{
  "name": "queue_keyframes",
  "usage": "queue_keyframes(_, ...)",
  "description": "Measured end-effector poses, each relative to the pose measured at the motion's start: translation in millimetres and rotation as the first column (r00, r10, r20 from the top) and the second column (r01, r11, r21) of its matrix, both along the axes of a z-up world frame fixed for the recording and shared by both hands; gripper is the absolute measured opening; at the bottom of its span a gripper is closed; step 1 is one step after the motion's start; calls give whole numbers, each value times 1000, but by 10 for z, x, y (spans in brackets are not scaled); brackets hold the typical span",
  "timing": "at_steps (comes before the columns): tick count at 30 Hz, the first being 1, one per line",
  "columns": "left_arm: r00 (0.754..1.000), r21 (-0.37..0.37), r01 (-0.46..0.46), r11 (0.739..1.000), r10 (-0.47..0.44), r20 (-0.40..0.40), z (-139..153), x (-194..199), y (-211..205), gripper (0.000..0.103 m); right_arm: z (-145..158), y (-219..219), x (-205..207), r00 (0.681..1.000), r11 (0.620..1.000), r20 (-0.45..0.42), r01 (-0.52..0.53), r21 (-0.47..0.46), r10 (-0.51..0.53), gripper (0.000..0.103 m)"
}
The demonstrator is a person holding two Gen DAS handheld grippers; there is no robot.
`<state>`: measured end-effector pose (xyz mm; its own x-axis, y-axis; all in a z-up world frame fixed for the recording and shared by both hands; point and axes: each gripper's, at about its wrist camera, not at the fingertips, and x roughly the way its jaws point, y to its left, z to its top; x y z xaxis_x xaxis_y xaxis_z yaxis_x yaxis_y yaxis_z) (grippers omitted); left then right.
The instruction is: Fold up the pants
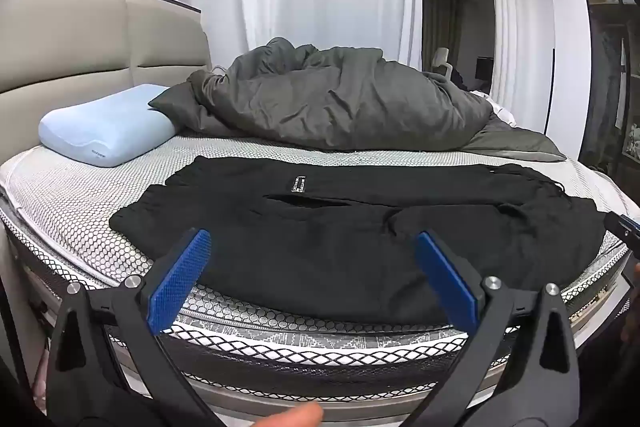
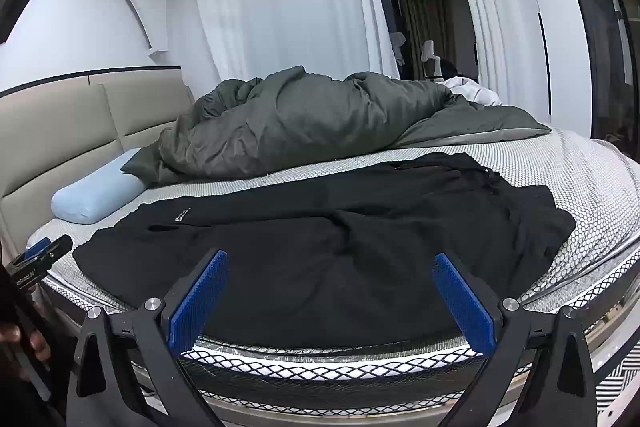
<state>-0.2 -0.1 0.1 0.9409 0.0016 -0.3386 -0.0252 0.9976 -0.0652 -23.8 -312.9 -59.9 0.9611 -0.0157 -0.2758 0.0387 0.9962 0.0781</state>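
Black pants (image 1: 340, 227) lie spread sideways across the near half of the mattress (image 1: 72, 195), one leg over the other, with a small white label (image 1: 298, 184) facing up. My left gripper (image 1: 312, 239) hovers over their near edge, blue pads wide apart and nothing between them. In the right wrist view the same pants (image 2: 340, 247) fill the middle, and my right gripper (image 2: 330, 259) stands open just above their near edge, empty. The left gripper's tip (image 2: 44, 255) shows at that view's left edge. The right gripper's tip (image 1: 624, 227) shows at the right edge of the left wrist view.
A crumpled dark grey duvet (image 1: 340, 99) lies behind the pants, with a light blue pillow (image 1: 108, 127) to its left against the beige headboard (image 1: 80, 39). White curtains (image 2: 272, 7) hang behind. The mattress edge with black mesh (image 2: 320, 371) runs just below the grippers.
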Motion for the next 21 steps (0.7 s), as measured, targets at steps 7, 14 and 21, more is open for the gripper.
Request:
queue_keyframes(7, 1000, 22, 1, 1000, -1, -11, 105, 34, -147, 102, -2, -16, 6, 1000, 1000, -3, 2, 1, -2, 103)
queue_keyframes(14, 1000, 14, 13, 1000, -13, 3, 77, -11, -75, 102, 1, -4, 2, 1000, 1000, -2, 1, -3, -1, 103)
queue_keyframes(21, 1000, 15, 17, 1000, -17, 5, 55, -14, -59, 102, 10, -37, -3, 1000, 1000, -2, 2, -2, -2, 103)
